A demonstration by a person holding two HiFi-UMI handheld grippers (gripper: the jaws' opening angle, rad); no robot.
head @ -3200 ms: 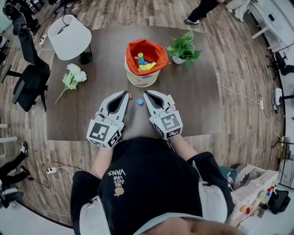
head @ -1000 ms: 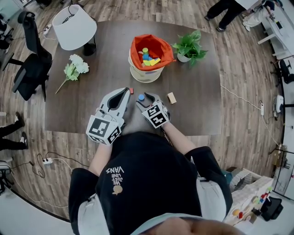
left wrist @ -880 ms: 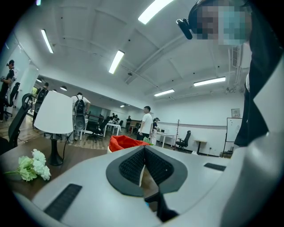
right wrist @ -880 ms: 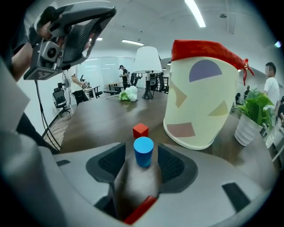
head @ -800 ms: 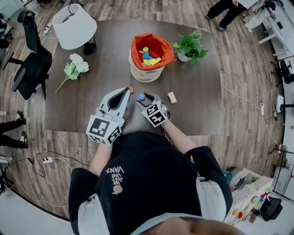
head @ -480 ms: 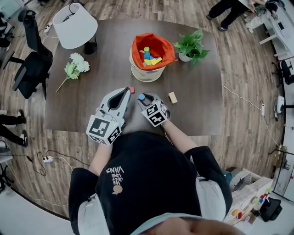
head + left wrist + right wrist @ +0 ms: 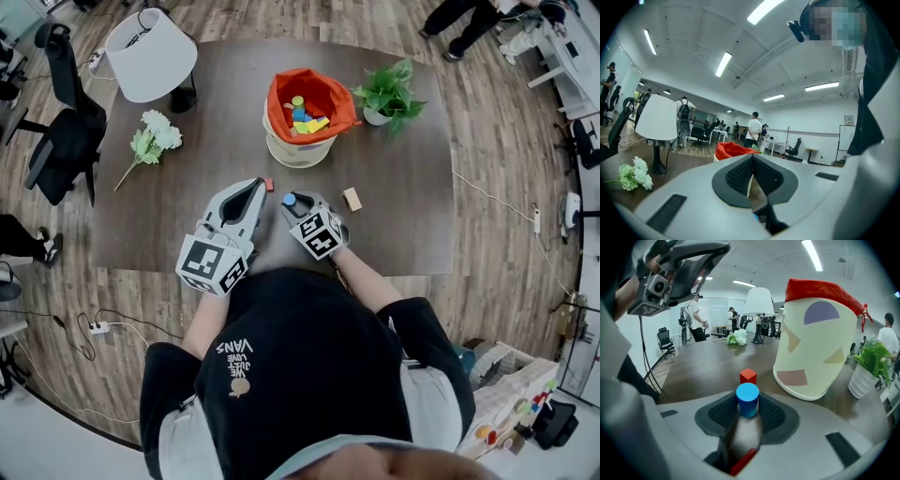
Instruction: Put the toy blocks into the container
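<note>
Dark table [image 7: 187, 220]; wood floor [image 7: 487, 141]; left claw [image 7: 752, 158] closed; right claw [image 7: 748, 409] closing on blue cylinder [image 7: 747, 395]

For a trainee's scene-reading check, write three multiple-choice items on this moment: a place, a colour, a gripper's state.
1. Where is the tan block? A in the container; B on the table, right of the right gripper; C beside the lamp.
2. What colour is the block between the right gripper's jaws? A blue; B yellow; C green.
3. The jaws of the left gripper are: A wide apart; B clamped on a block; C together, empty.
Key: 1 B, it lies on bare tabletop beside that gripper. 2 A, the blue cylinder is pinched by jaws that have just been closing. 3 C, its pads meet with nothing between.
</note>
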